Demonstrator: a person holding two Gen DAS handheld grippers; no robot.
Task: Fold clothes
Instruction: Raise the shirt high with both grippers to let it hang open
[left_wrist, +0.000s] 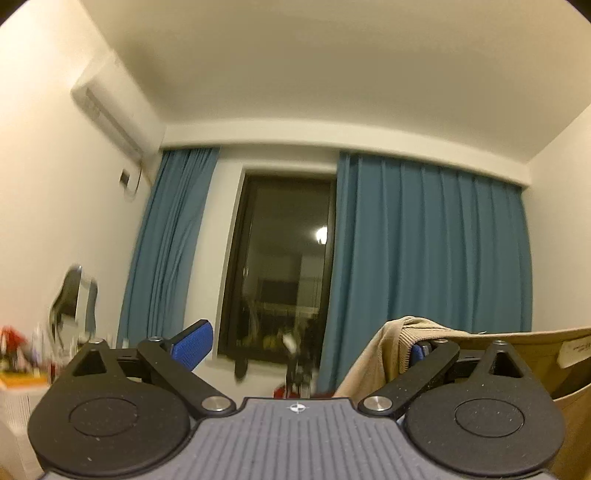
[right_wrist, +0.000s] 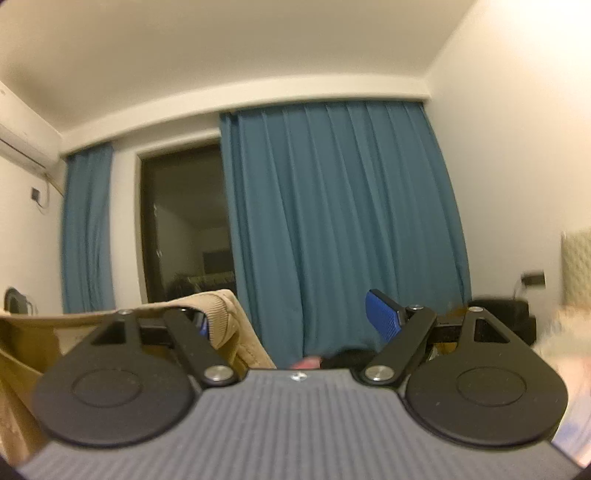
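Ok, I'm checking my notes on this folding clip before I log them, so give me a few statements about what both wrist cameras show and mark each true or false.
1. Both grippers are wide open. True: on the left gripper and the right gripper the blue pads stand far apart.
2. The beige garment hangs over one finger of each gripper. True: it drapes over the left gripper's right finger and the right gripper's left finger, so it is hooked, not pinched.
3. The curtains are red. False: they are blue.
4. The window shows daylight. False: it is dark, with a lamp reflected in it.
5. The garment lies flat on a table. False: it is lifted up in front of the curtains.
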